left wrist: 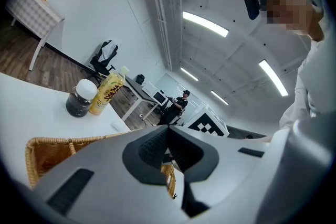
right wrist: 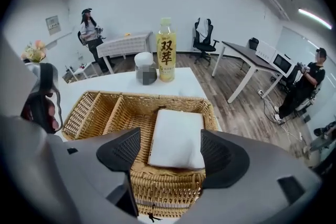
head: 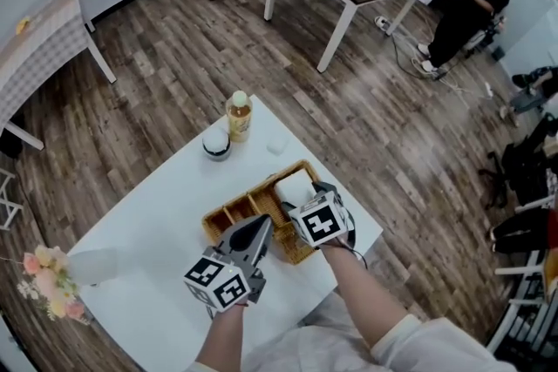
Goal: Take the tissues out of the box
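The right hand-held gripper has its jaws spread wide and grips nothing. It hovers at the near rim of the wicker basket, and its dark ribbed pads stand to either side of the white tissue pack without touching it.

The pack lies flat in the basket's largest compartment, at the basket's right end in that gripper's view. The narrower compartments to its left hold nothing that can be seen.

The left hand-held gripper is closed – its jaws meet at the tips with nothing between them – and in the head view it points over the other end of the basket.

The basket sits on the white bench. Beyond it stand a yellow drink bottle and a white-lidded jar, side by side.
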### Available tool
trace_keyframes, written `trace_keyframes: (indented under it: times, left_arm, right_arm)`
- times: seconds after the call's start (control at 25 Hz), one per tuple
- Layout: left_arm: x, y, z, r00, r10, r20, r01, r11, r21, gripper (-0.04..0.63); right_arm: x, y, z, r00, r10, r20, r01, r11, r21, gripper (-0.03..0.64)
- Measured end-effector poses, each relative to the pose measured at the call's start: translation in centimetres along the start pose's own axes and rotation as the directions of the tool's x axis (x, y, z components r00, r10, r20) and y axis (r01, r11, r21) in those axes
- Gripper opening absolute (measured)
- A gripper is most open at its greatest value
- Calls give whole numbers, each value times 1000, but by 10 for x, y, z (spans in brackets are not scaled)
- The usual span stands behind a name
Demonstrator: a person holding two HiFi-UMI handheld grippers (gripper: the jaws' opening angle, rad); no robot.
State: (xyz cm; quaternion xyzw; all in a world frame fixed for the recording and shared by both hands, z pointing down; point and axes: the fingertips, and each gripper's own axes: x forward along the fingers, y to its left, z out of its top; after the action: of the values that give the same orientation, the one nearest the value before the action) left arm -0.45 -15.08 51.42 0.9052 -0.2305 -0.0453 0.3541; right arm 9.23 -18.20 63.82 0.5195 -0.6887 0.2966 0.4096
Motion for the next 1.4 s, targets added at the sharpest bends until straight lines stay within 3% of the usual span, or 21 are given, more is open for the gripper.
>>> trace_keyframes:
  times: [0.36,0.48,0.64,0.88,1.12,1.4]
  left_arm:
    - [-1,0,-3,1000,-27,0,27,999,-20,2]
    - [-1,1,-4,999,-32,-2,32,999,-29,2]
    - [-1,1,-5,999,-33,-2,33,999,-32,2]
    - [-5,5,-5,1000,-23,-3,23,999,-36,2]
    - [-4,3,-2,1000,-24,-5,24,999,-37,2]
    - [-5,-2,-4,1000,-27,-8,27,999,-35,2]
  right_arm:
    - [24,-6,-19,981,-14,-193,26,998,56,379]
    - [27,-10,-20,965,-89,-248,81,996,-39,377]
    - [30,-16,-13,956,-188,-225,145,970,-194,377]
    - [30,-15,-14,952,-221,-213,169,957,-235,377]
    - [25,-16,-11,957,-206,-203,158,960,-232,363]
    - [20,-14,-17,981,-94,-172,71,989,-132,313]
